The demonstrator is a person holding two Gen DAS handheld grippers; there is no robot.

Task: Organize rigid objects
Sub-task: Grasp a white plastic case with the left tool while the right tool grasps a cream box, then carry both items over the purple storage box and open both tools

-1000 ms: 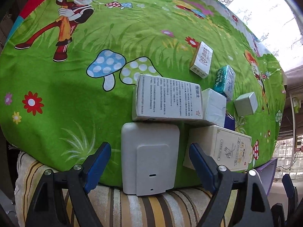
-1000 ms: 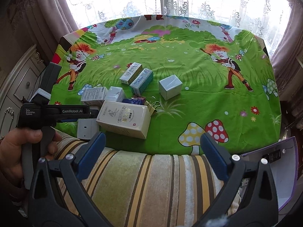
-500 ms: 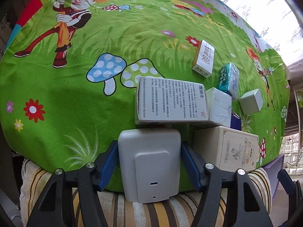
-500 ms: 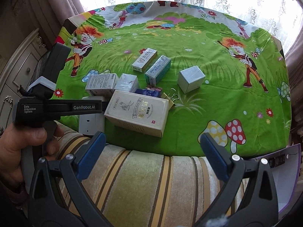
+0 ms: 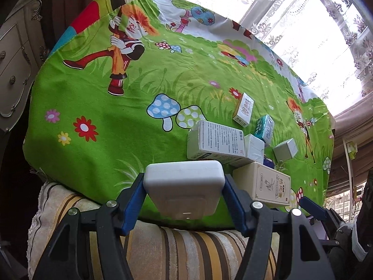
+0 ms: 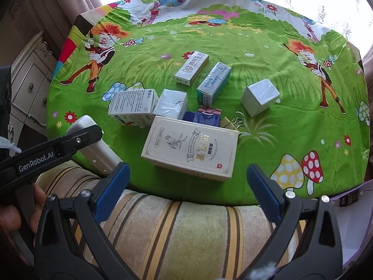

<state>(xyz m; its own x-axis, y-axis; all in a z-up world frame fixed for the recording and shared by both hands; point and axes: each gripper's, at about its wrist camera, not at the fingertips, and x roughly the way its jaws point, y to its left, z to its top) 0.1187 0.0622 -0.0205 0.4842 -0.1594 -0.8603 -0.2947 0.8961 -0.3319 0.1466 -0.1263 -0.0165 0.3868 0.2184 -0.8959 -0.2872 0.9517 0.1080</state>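
We have the left gripper point(image 5: 184, 193) pinching a flat white plastic case point(image 5: 184, 182) by its two side edges, blue pads pressed against it, case tilted up off the front edge of the green cartoon cloth point(image 5: 93, 107). In the right wrist view the same case point(image 6: 93, 140) pokes out past the left tool's black arm, clear of the other boxes. The right gripper point(image 6: 184, 184) is spread wide, nothing between its fingers, hanging over the striped cushion point(image 6: 174, 233) just in front of the big cream box point(image 6: 191, 149). The rest of the pile sits close behind: a white printed box point(image 6: 132, 107), a wrapped white box point(image 6: 172, 103), a small blue packet point(image 6: 202, 119), binder clips point(image 6: 235, 123), a teal box point(image 6: 214, 82), a white box with red lettering point(image 6: 192, 68), and a silver cube point(image 6: 260, 96) off to the right. Risks as we judge them: the case is smooth and held only on narrow rounded edges, so it could swivel or slip out if we swing it fast. The printed box point(image 5: 214, 142) is right behind it, so a low carry could clip it and shove the cluster. The right gripper coming in low could bump the cream box point(image 5: 263, 184) toward the cloth edge. Where the case should go we cannot tell.
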